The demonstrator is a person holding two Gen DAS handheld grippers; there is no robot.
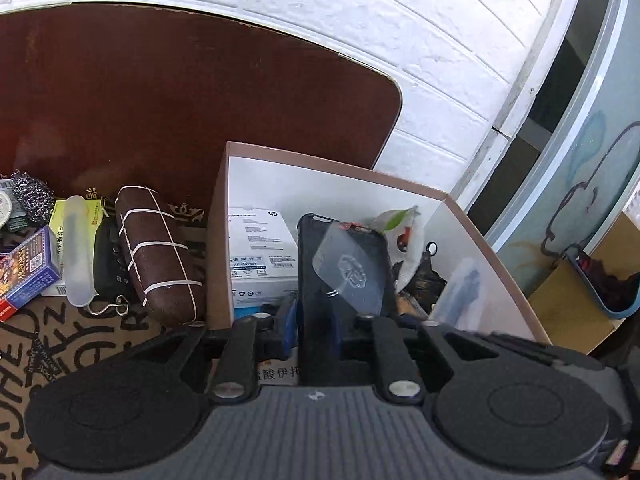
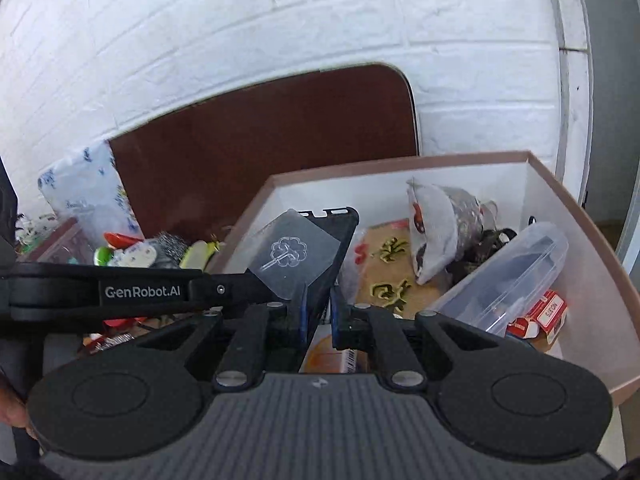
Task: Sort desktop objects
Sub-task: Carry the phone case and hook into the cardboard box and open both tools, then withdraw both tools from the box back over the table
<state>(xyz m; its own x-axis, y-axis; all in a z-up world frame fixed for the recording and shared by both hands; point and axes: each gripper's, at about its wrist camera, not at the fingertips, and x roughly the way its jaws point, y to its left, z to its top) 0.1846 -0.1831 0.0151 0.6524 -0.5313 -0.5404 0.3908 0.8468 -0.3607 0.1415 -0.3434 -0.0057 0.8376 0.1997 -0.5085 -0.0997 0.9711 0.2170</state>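
Observation:
A black phone case (image 1: 316, 248) with a clear film bearing a clover mark stands upright inside the open cardboard box (image 1: 332, 168). In the left wrist view its lower end sits between the parted fingers of my left gripper (image 1: 318, 320), which is open; I see no firm press on it. In the right wrist view the same phone case (image 2: 338, 232) leans over the box (image 2: 400, 160), and my right gripper (image 2: 320, 312) is shut on its lower edge. My left gripper (image 2: 286, 292) reaches in from the left, right beside the right gripper's fingers.
The box holds a white HP carton (image 1: 260, 248), a clear plastic case (image 2: 512, 276), a printed pouch (image 2: 436, 232) and a red packet (image 2: 540, 316). Left of the box lie a brown banded case (image 1: 160, 256), a black hanging scale (image 1: 106, 264), steel wool (image 1: 32, 196) and a card box (image 1: 28, 268). The white brick wall (image 2: 280, 40) stands behind.

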